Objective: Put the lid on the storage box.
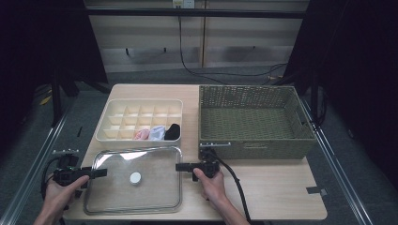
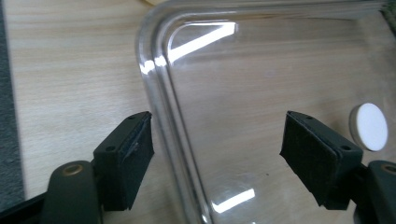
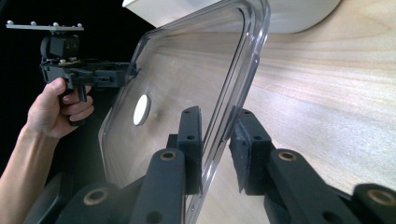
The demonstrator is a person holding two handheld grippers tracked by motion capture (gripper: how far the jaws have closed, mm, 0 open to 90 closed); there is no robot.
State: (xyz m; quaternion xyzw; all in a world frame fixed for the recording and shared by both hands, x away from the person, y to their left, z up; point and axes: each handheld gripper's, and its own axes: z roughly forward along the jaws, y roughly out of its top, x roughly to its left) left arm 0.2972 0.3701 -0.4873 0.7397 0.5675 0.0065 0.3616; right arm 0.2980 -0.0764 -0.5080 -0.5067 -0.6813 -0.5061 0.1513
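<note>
The clear lid point(image 1: 133, 179) lies on the desk point(image 1: 277, 197) at 6 o'clock of the divided tray point(image 1: 139, 119). The right tool point(image 3: 215, 149) straddles its edge, not quite pinching; the left tool point(image 2: 217, 154) stands open. Clamp both squarely on the rim, then lift level.

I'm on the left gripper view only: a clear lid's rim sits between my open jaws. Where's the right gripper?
Observer: The right gripper is at the opposite edge of the clear lid. Its jaws straddle the rim closely, but I can't tell if the pads press.
Operator: What's behind the lid?
Observer: A cream divided tray. Its front row holds a pink bundle, a pale blue bundle and a black bundle.
Operator: Anything else on the table?
Observer: An olive woven basket stands to the right of the tray.
</note>
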